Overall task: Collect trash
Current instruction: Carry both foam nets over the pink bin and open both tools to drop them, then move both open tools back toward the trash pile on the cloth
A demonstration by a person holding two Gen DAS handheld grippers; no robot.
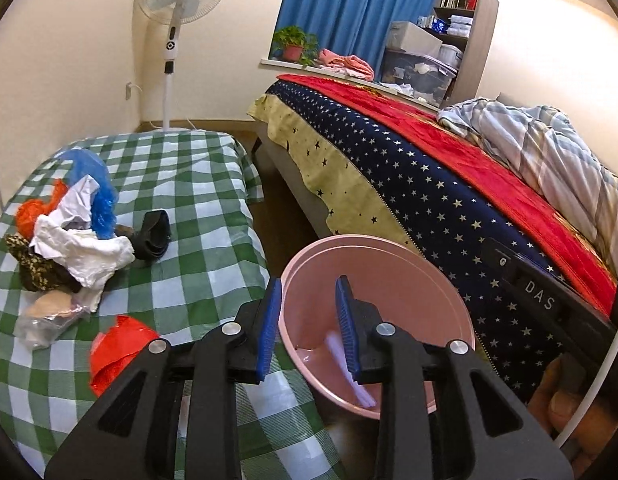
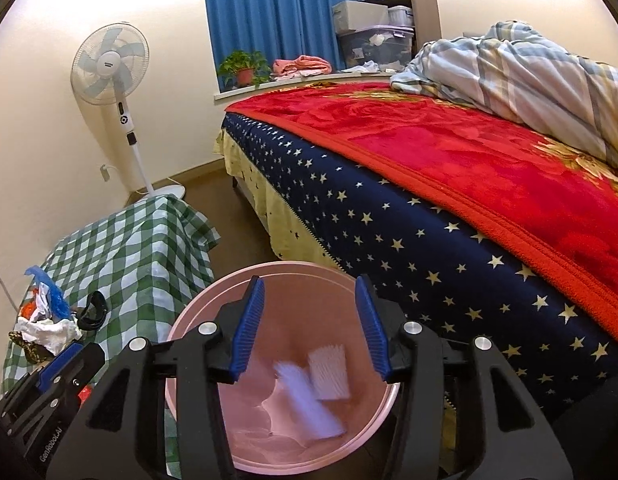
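Both tools stand with their jaws parted and nothing between the blue pads. Over the pink bin [image 2: 285,360] hangs the right tool [image 2: 309,328], its jaws at a middling width; below them, inside the bin, a ribbed white piece [image 2: 329,372] lies on the bottom and a second white scrap [image 2: 305,404] shows blurred just beside it. Only a narrower gap shows in the left tool [image 1: 309,328], which straddles the near rim of the same bin [image 1: 389,272], one pad outside it over the edge of the bench [image 1: 181,184] and the other inside

A green-and-white checked cloth covers the bench, which stands just beside the bin. More trash sits on it: a heap of crumpled white paper [image 1: 81,240], a blue plastic bag [image 1: 95,188], an orange bag [image 1: 31,216], a leopard-print cloth [image 1: 33,264] and a clear wrapper [image 1: 49,320], with a black strap [image 1: 153,236] touching the heap. Nearer the left tool lies a red bag [image 1: 117,344]

On the other side of the bin stands a bed [image 2: 449,184] with a red blanket
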